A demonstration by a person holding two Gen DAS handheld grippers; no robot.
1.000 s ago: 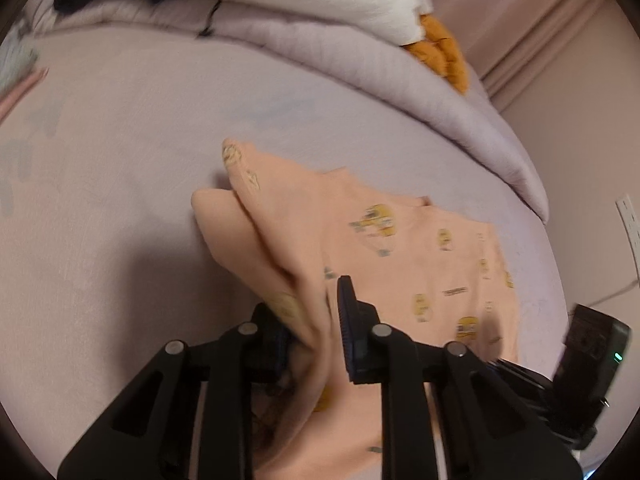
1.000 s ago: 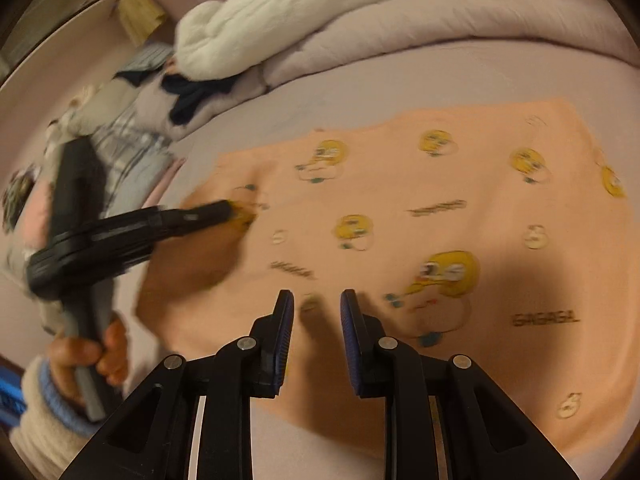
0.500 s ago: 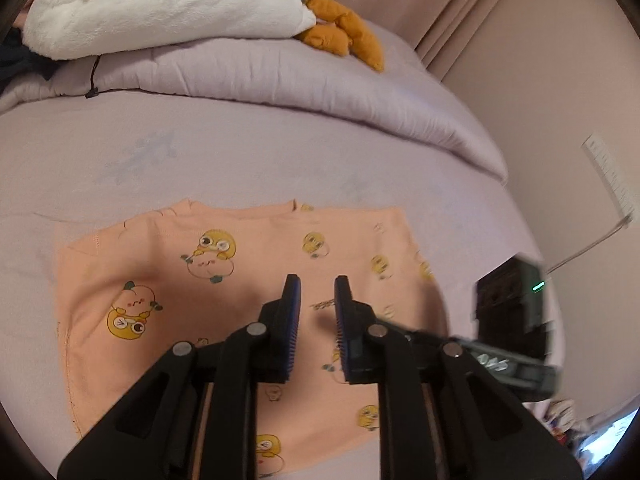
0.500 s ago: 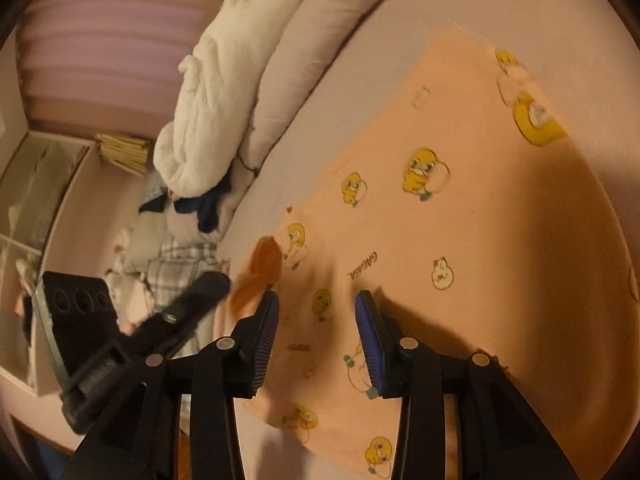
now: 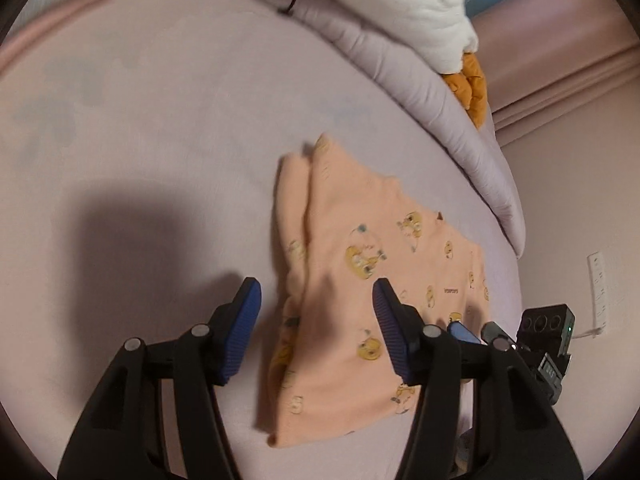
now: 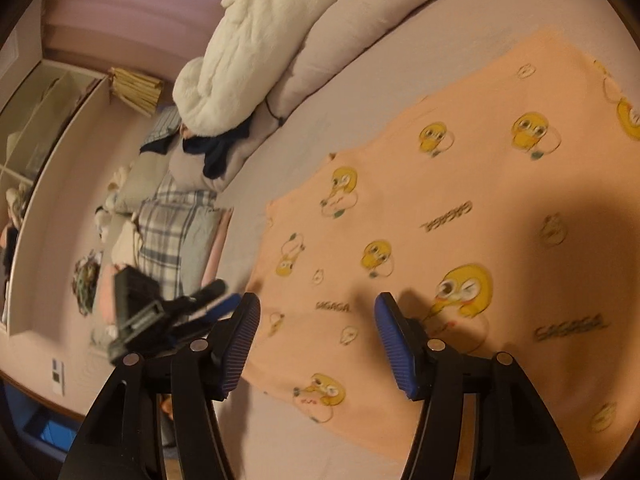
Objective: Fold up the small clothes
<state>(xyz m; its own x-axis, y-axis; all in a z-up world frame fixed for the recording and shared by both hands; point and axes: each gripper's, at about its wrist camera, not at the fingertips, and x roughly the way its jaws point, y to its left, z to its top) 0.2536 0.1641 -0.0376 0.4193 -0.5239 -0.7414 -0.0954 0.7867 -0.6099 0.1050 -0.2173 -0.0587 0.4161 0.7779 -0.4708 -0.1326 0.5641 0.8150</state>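
A small peach garment [image 5: 372, 280] printed with yellow ducks lies on the lilac bed sheet [image 5: 160, 120], its left side folded over onto itself. My left gripper [image 5: 316, 292] is open and empty, hovering over the garment's folded left edge. In the right wrist view the same garment [image 6: 460, 208] lies flat. My right gripper [image 6: 316, 308] is open and empty just above its near edge. The left gripper [image 6: 192, 304] shows at the left of that view, and the right gripper [image 5: 472, 330] at the right of the left wrist view.
A lilac duvet roll [image 5: 420, 80], a white fluffy blanket [image 6: 256, 48] and an orange plush [image 5: 472, 84] lie along the far side. Plaid and other clothes [image 6: 172, 232] are piled at the bed's end. A wall [image 5: 580, 200] stands close on the right.
Both grippers have opened wide from nearly closed. The left gripper let go of the garment's side earlier, which now lies folded over. Both cameras swung to new angles.
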